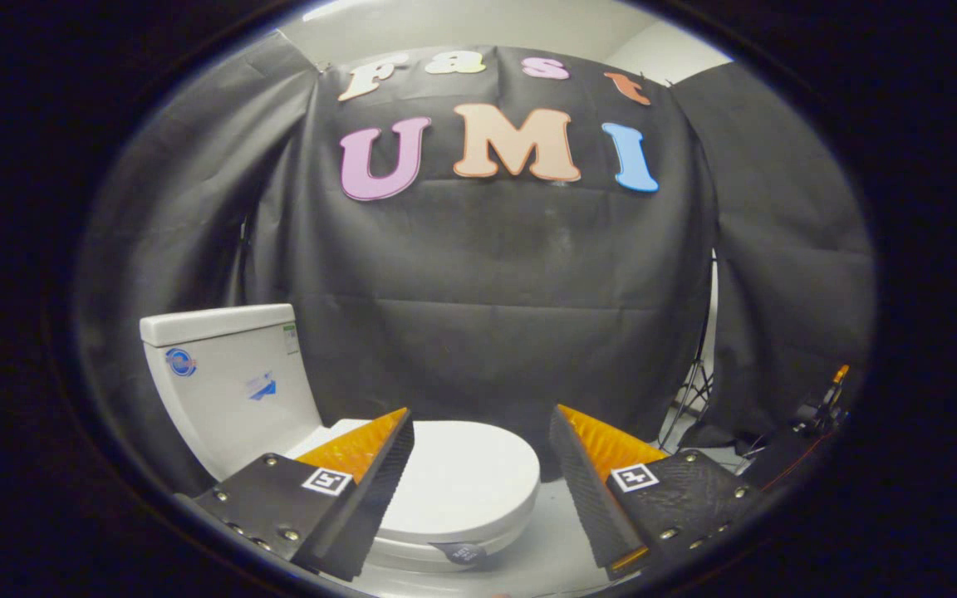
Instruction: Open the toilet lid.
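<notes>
From the gripper view, we had the gripper [483, 453] hanging with its fingers spread wide and nothing between them but air. The toilet lid [466, 477] lay shut and flat on the bowl, just beyond and below the fingertips, showing through the gap between them. The tank [229, 382] stood behind it, off past the left finger, with the black cloth wall [487, 316] at the back.

We judged the task not yet begun. To do it well, we needed to come down to the rounded front edge, hook one finger under the lip rather than pinch the top, and lift in an arc back toward the tank.

The lid's long axis ran from the tank out to its rounded front, which pointed away from the tank toward the right finger, hinge end by the tank
</notes>
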